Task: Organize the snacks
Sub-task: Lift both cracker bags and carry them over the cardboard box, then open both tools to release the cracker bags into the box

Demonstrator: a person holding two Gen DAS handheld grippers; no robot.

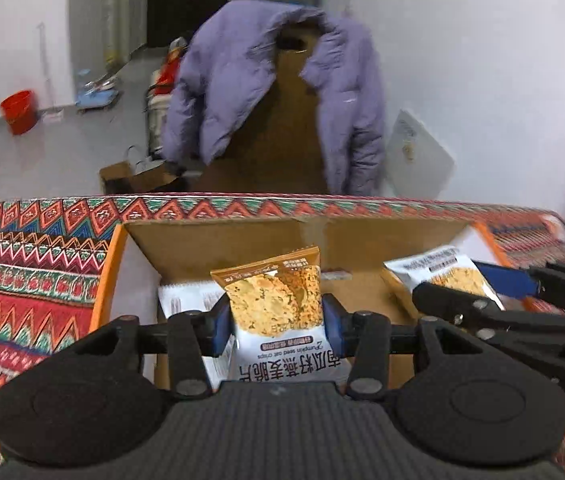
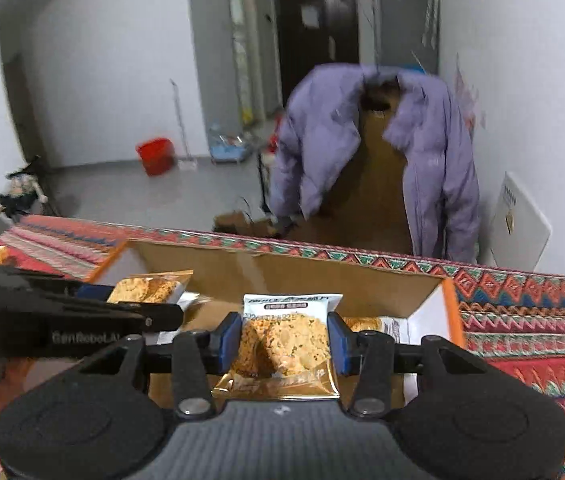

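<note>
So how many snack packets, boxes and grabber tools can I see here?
Snack packets: 4. One in the left gripper, one in the right gripper, one lying in the box on the left, one lying in the box on the right.
Cardboard box: 1
Grippers: 2
Total: 7

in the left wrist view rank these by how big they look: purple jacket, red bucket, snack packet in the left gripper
1. purple jacket
2. snack packet, though it sits very near the camera
3. red bucket
</note>
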